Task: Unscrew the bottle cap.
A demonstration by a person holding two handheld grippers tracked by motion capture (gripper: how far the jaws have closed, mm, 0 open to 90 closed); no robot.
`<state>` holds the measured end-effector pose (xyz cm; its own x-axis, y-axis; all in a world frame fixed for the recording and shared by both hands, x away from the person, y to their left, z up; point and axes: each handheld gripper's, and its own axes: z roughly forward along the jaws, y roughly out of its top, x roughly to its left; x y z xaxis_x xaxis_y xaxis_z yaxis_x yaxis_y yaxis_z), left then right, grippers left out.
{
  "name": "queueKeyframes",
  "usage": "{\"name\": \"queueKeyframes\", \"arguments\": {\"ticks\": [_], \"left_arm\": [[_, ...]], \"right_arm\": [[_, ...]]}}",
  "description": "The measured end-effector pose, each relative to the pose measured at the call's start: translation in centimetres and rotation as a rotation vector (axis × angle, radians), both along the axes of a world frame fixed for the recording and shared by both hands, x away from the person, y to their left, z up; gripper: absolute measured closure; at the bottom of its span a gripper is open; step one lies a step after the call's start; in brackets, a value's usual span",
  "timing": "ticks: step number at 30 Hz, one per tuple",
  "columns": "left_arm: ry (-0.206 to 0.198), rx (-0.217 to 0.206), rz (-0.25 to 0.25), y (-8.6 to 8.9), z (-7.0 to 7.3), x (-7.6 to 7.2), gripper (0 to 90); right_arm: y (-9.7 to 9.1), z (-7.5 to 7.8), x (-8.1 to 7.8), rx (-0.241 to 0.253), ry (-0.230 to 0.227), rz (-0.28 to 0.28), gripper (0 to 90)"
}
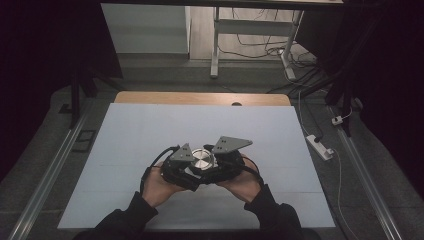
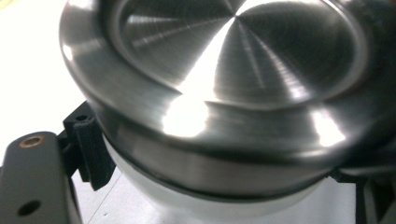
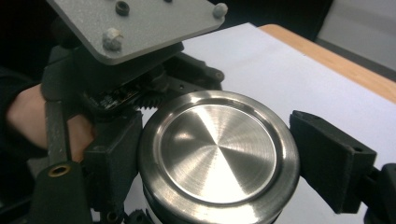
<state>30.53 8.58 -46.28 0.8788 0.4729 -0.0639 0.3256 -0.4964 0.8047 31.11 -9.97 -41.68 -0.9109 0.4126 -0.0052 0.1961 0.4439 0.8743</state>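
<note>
steel lid (image 3: 218, 158) between right jaws, apparently clamped; left jaws beneath

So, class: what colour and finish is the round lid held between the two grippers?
Silver brushed metal, with fine lines fanning out from the lid's centre; clearest in the right gripper view.

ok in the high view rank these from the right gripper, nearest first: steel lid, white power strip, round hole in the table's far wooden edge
From the right gripper:
1. Steel lid, right at it, between both grippers.
2. White power strip, on the floor off the table's right side.
3. Round hole, at the table's far edge.
</note>
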Motion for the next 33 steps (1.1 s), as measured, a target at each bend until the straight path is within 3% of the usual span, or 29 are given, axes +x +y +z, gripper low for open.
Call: {"name": "queueKeyframes", "arguments": {"ticks": [2,4,9,16,20,24,33], "left_arm": [[0.003,0.003,-0.031,0.1,0.0,0.1,15.4],[0.019,-0.016,-0.089,0.2,0.1,0.1,15.4],[0.017,-0.022,-0.163,0.5,0.2,0.2,15.4],[0.036,-0.058,-0.241,0.9,0.4,0.2,15.4],[0.029,-0.036,-0.278,0.8,0.3,0.1,15.4],[0.027,-0.026,-0.271,0.7,0.2,0.2,15.4],[0.029,-0.026,-0.187,1.2,0.0,0.7,15.4]], "right_arm": [[0.0,0.1,0.0,-0.003,0.006,0.011,19.8],[-0.4,0.2,0.2,0.000,0.020,0.070,19.9],[-0.9,0.4,0.5,0.021,0.026,0.163,20.0],[-1.1,0.8,0.2,0.033,0.015,0.225,20.0],[-1.6,1.3,0.4,0.067,0.009,0.259,20.0],[-2.0,1.5,0.5,0.074,0.009,0.249,20.0],[-2.0,1.4,0.5,0.058,0.010,0.231,20.0]]}}
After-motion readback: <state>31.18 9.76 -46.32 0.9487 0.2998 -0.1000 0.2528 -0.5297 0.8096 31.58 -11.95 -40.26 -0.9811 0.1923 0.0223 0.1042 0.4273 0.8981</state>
